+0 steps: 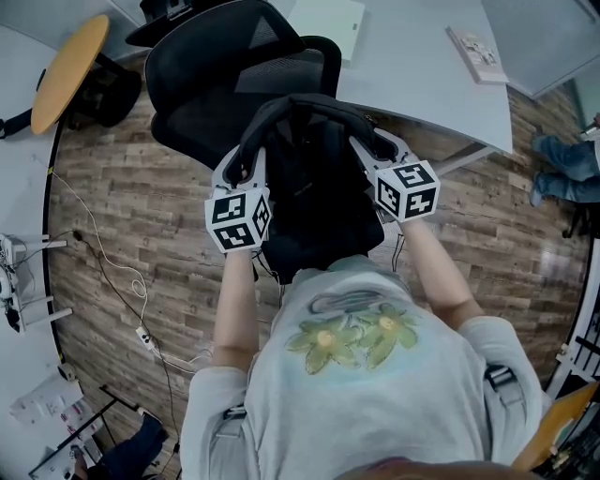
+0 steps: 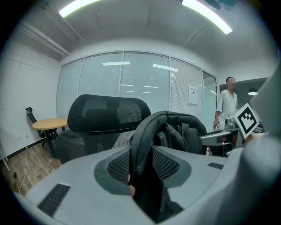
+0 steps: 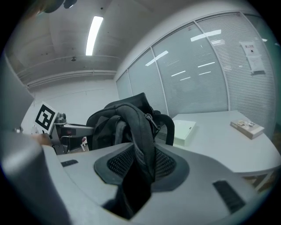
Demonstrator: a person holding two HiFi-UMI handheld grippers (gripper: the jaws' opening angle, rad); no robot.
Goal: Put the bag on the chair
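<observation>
At the upper left of the head view, a round wooden table (image 1: 67, 70) stands beside the black mesh chair (image 1: 216, 84), which fills the upper middle. Just below the chair, left of centre, your left gripper (image 1: 246, 169) is clamped on a shoulder strap (image 2: 145, 145) of the black bag (image 1: 314, 202). The left gripper view shows that strap pinched between the mesh pads. The bag hangs in the centre of the frame between your two grippers, in front of the chair's seat and above the wood floor (image 1: 112, 206). Whether it touches the seat cannot be told. Right of centre, your right gripper (image 1: 377, 155) is closed on the other strap (image 3: 142, 132) in the same way. At the upper right, the white worktop (image 1: 422, 94) carries a white box (image 1: 328, 23) and a book (image 1: 476, 52).
</observation>
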